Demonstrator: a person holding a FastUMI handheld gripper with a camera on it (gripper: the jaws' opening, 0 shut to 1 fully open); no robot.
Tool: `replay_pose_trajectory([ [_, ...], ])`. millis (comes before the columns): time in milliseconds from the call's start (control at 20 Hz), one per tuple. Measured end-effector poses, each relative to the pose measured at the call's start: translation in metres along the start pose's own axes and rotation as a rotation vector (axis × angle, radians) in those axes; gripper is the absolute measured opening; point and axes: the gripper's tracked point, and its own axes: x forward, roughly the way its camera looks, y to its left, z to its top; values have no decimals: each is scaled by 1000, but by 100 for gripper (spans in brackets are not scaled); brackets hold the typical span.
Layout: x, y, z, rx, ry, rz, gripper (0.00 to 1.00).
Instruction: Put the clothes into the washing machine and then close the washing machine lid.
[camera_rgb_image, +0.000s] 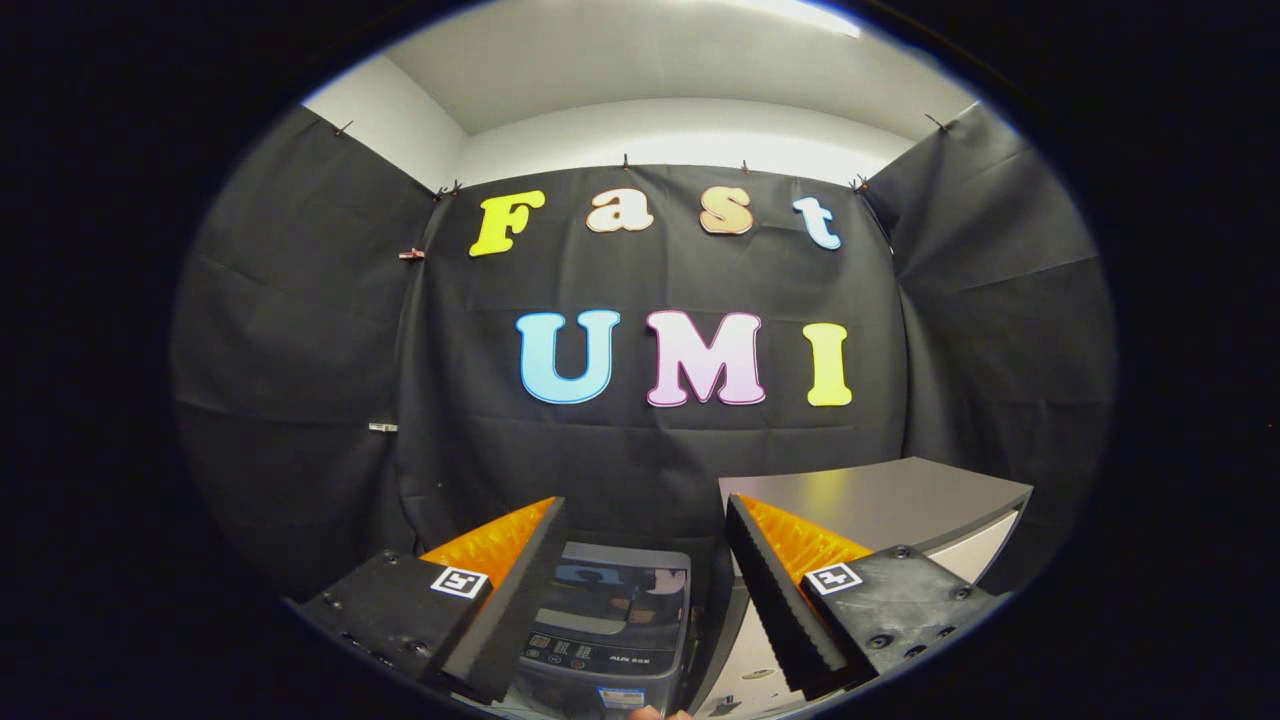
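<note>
Jaws (645, 600): spread wide apart, holding nothing, raised above the washing machine.
Washing machine (610, 620): small grey top-loader, seen low down in the gap between the two fingers; its glossy lid lies flat and shut, control panel on the near edge.
Bench (880, 500): grey top just to the right of the washing machine, running off behind the right finger.
Booth wall (300, 350): black cloth hanging behind the washing machine and to both sides of it.

My fingers (545, 600) cover both sides of the washing machine (610, 620); its base is cut off at the frame bottom, its panel markings too small to read.
</note>
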Motion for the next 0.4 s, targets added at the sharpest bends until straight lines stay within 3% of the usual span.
replay_pose_trajectory([
  [400,0,-1,1,5,-3,-3,99],
])
